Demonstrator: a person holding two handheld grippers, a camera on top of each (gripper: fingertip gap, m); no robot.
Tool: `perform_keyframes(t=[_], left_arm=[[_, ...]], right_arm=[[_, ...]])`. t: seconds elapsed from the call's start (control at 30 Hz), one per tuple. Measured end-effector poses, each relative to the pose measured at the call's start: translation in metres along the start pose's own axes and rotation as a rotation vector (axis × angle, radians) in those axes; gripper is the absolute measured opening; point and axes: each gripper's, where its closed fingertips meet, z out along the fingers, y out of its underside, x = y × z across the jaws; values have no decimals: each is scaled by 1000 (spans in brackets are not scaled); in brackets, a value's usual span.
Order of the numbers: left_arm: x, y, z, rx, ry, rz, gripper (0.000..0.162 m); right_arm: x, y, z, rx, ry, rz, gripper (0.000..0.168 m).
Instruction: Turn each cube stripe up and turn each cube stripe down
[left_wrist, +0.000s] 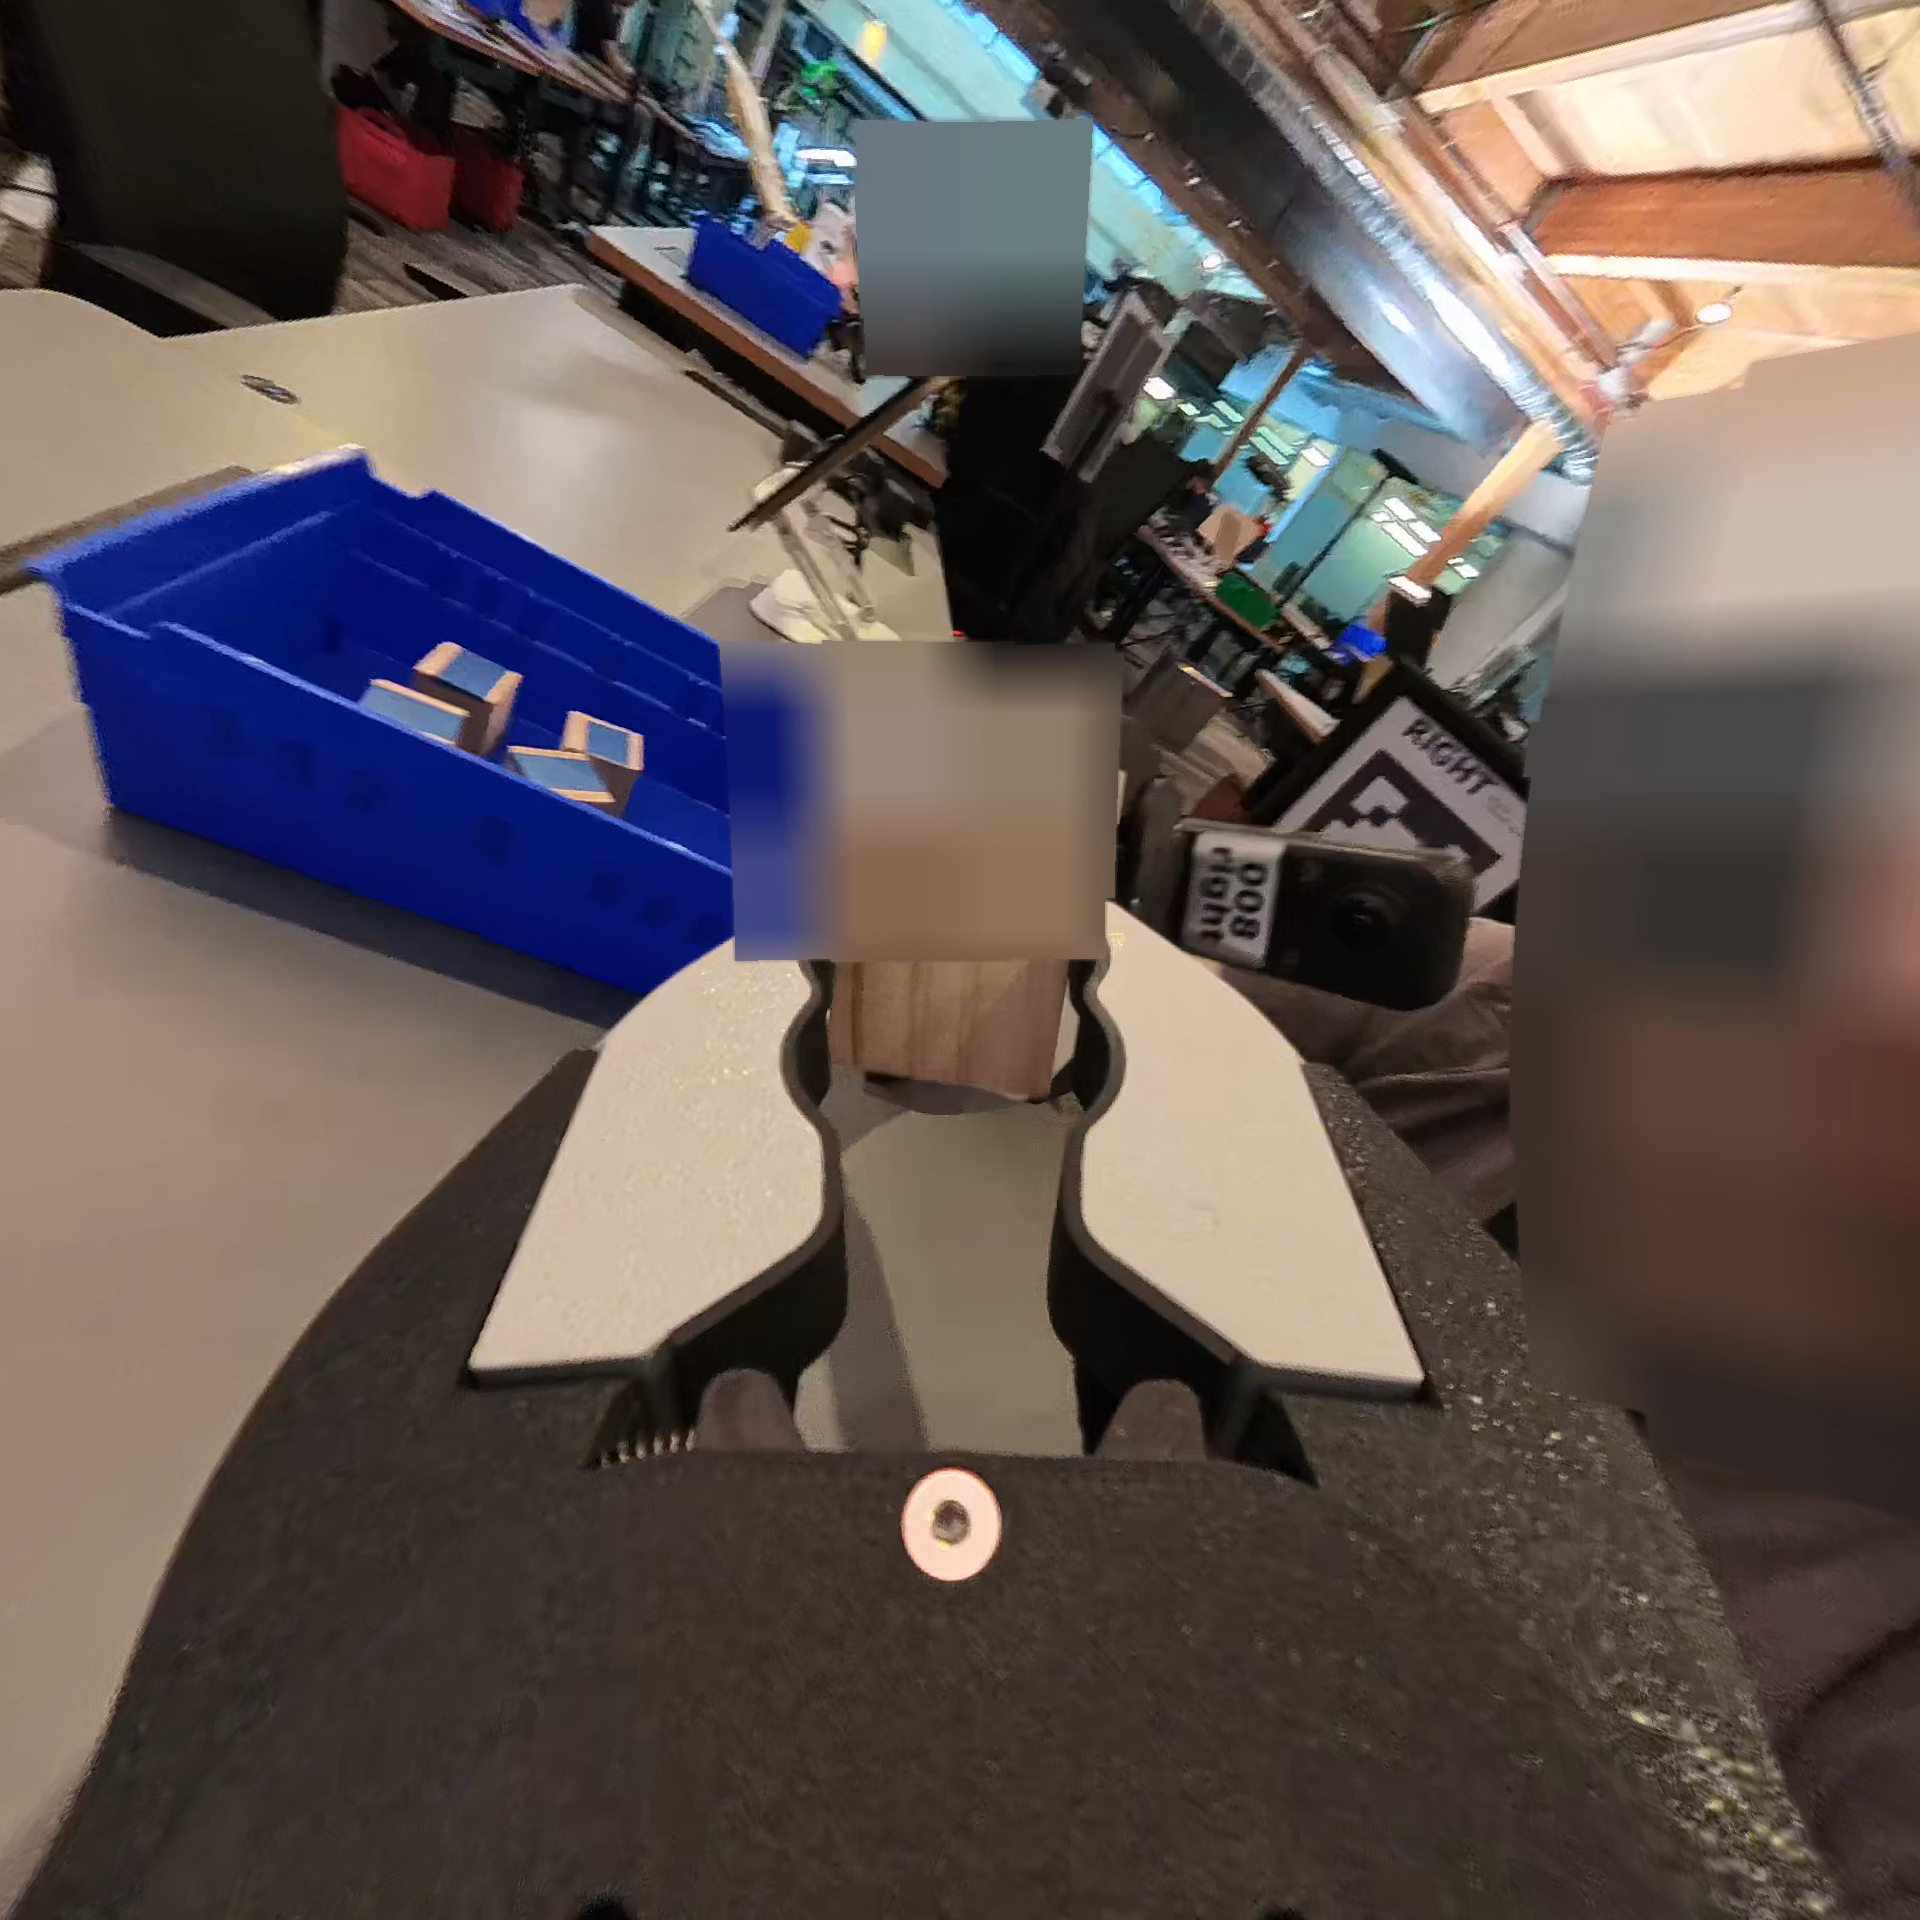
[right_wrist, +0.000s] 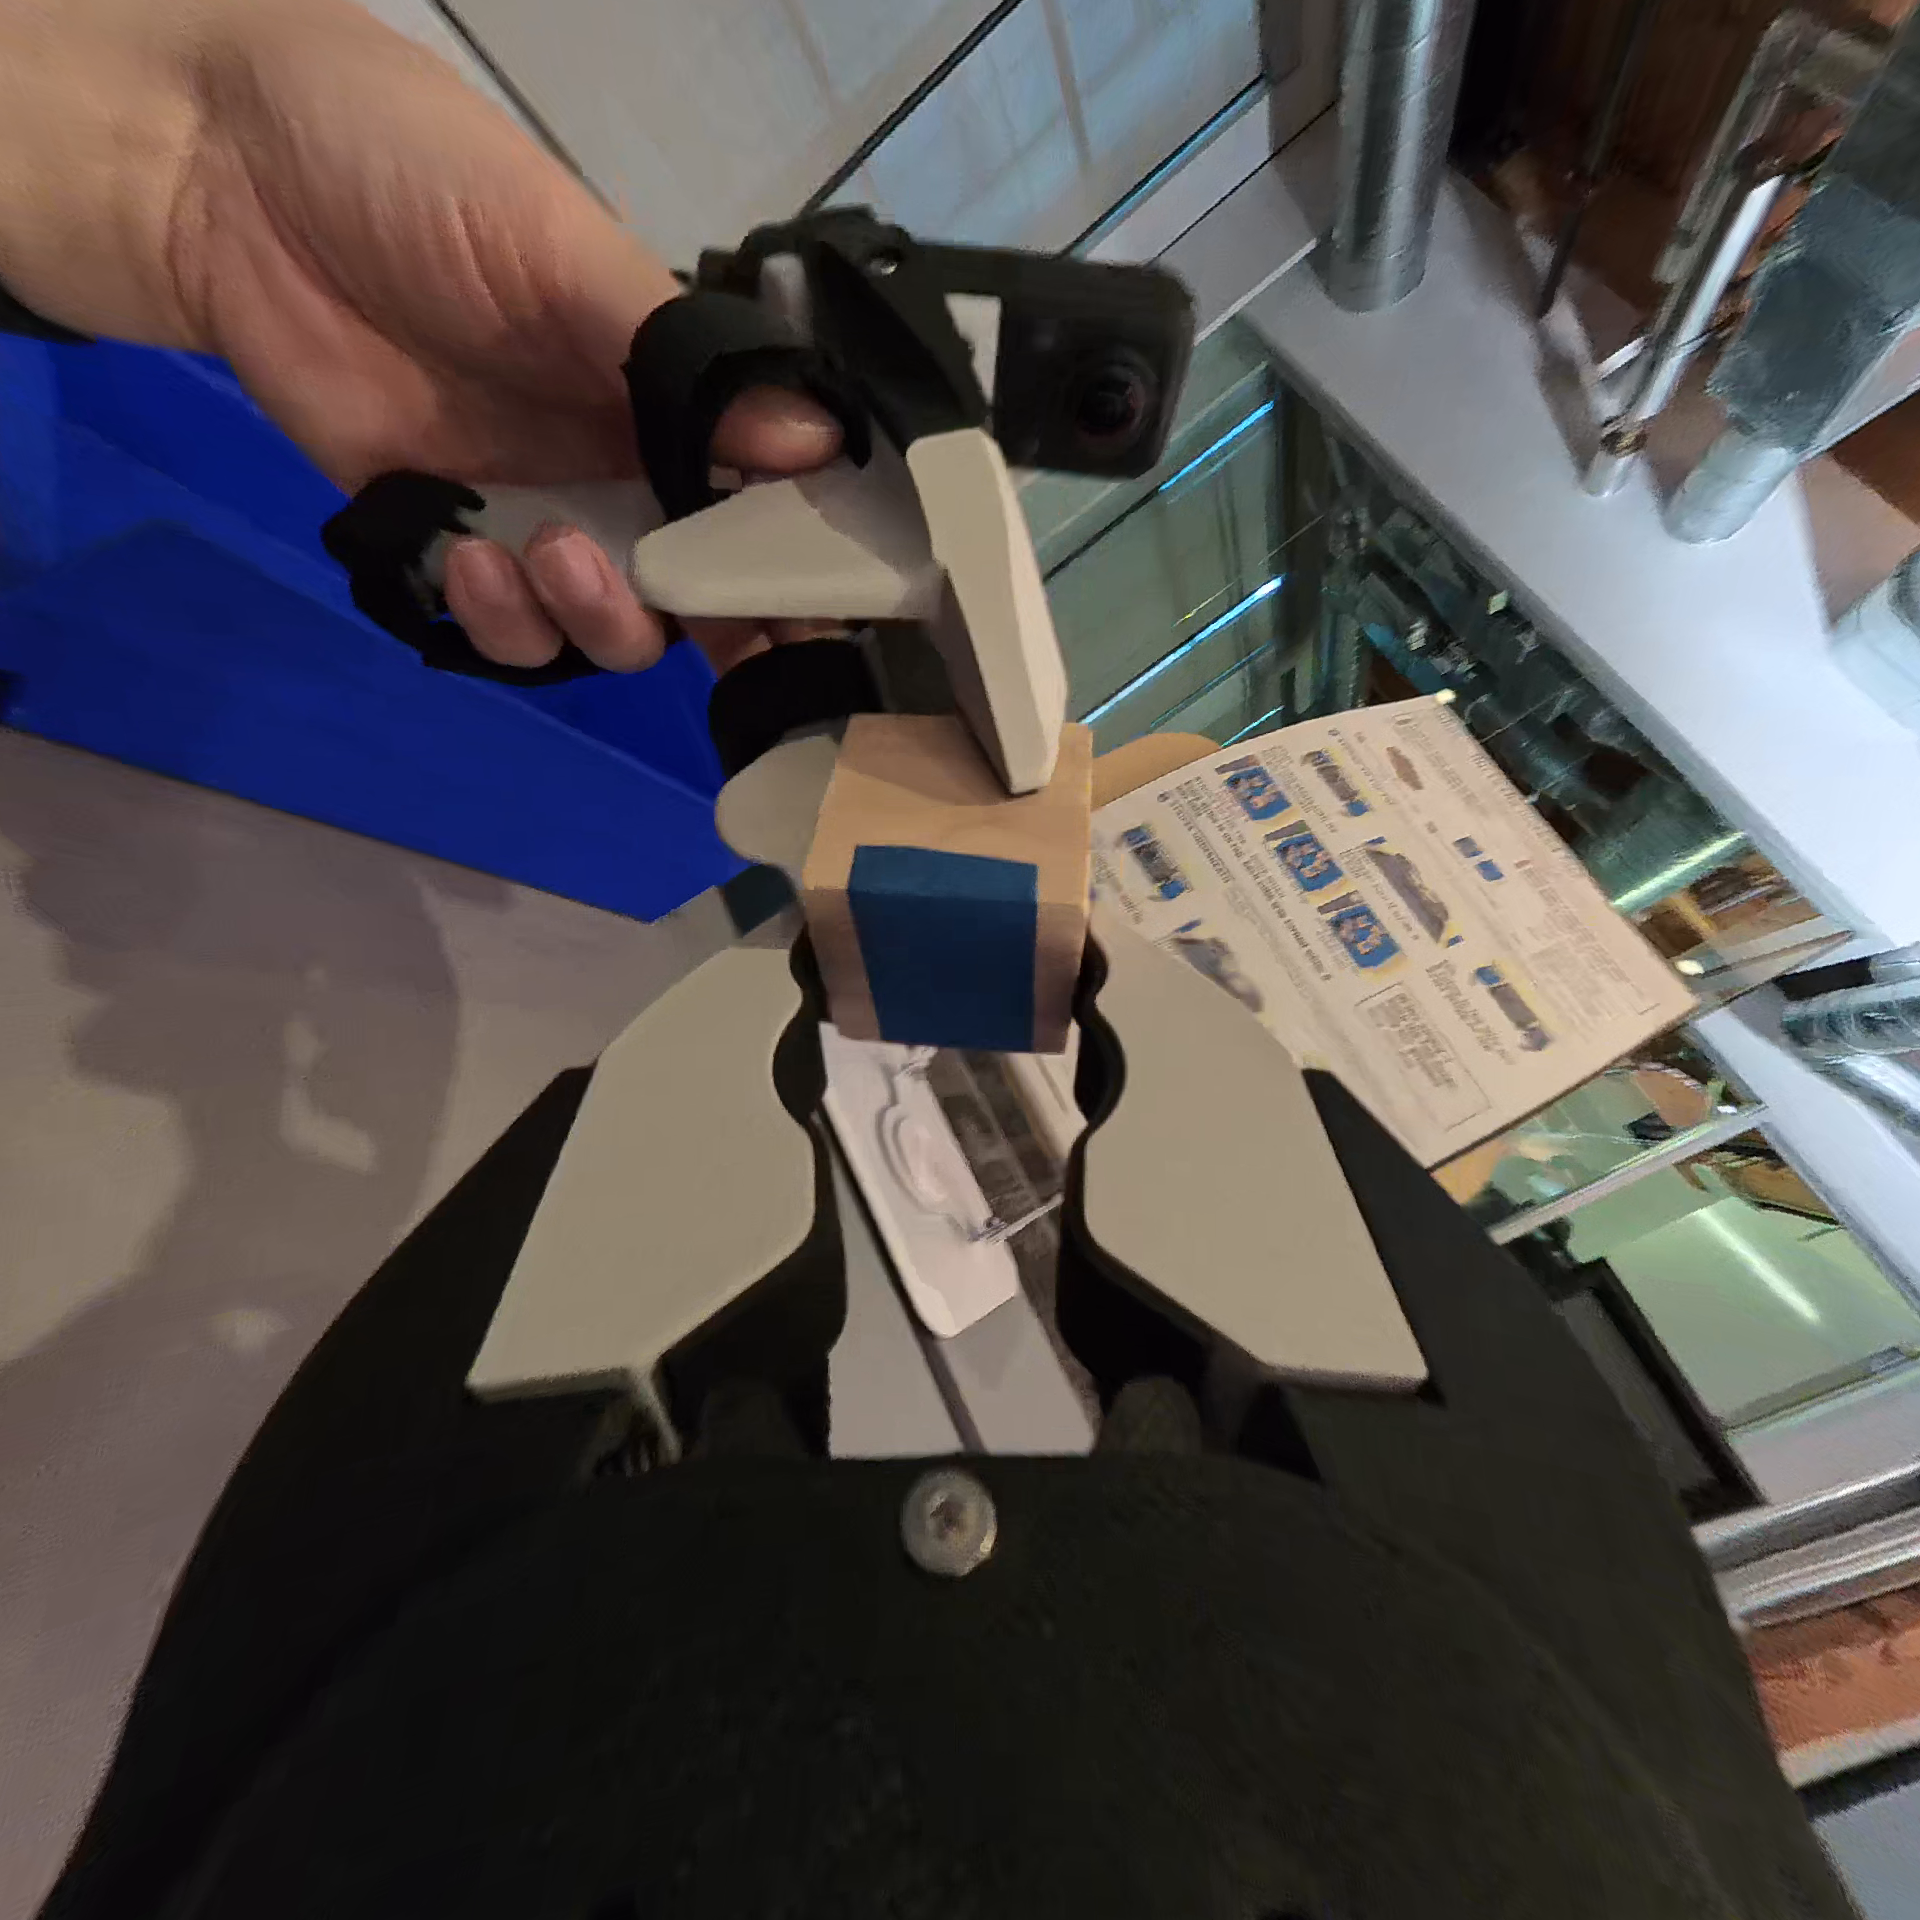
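Both tools, left (left_wrist: 948, 997) and right (right_wrist: 940, 987), pinch one wooden cube (right_wrist: 935, 883) (blue stripe showing).

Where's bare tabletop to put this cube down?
Bare grey table lies in front of the blue plastic bin, left of the left gripper. The bin floor is crowded by four striped wooden cubes; the held wooden cube sits between both grippers.

In the left wrist view, a white label (left_wrist: 1231, 902) with black print sits on a black camera (left_wrist: 1351, 920); behind it, a black-and-white marker board (left_wrist: 1423, 790) carries a printed word. In the right wrist view, a printed sheet (right_wrist: 1382, 914) with blue pictures bears small text, probably too blurred to read.
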Motion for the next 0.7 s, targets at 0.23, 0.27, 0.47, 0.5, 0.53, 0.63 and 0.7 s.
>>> perform_keyframes(t=[0.23, 0.27, 0.47, 0.5, 0.53, 0.63, 0.7], left_arm=[[-12, -10, -20, -8, -246, 134, 52], [-13, -10, -26, -27, -294, 162, 51], [-11, -11, -50, -98, -445, 281, 46], [-14, -9, -55, -121, -477, 288, 45], [-18, -7, -61, -145, -516, 292, 45], [-31, -2, -85, -210, -655, 298, 42], [-39, 7, -105, -274, -739, 270, 41]], right_arm=[[34, 57, -36, -383, -339, 114, 46], [39, 80, -58, -515, -435, 201, 46], [27, 217, -189, -1196, -728, 465, 47], [17, 231, -200, -1281, -781, 508, 46], [7, 241, -205, -1344, -826, 558, 46], [-17, 261, -214, -1477, -928, 619, 47], [-27, 271, -217, -1534, -970, 593, 47]])
